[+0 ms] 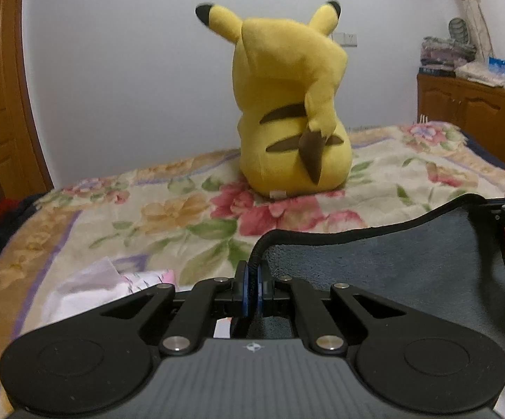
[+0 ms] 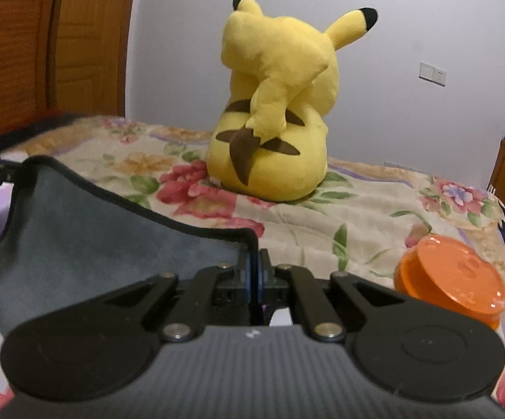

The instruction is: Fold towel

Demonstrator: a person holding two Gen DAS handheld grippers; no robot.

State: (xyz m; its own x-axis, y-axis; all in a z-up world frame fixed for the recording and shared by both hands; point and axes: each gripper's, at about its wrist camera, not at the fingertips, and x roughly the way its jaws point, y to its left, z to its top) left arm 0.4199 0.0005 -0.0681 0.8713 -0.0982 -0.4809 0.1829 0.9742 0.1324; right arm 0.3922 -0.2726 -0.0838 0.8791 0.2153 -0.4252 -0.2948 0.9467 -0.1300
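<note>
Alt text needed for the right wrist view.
The right gripper is shut on a corner of a grey towel lifted over a floral bedspread. A yellow plush toy sits beyond; an orange lidded container lies right.

Bedroom with pale walls and warm wooden furniture

A plain pale wall (image 1: 130, 70) closes the far side, with a white switch plate (image 2: 432, 74) to the right. A brown wooden door (image 2: 88, 35) stands at far left. A bed under a floral blanket (image 1: 168, 209) fills the middle, and a low wooden cabinet (image 1: 476, 111) at far right carries stacked books and folded cloth.
</note>
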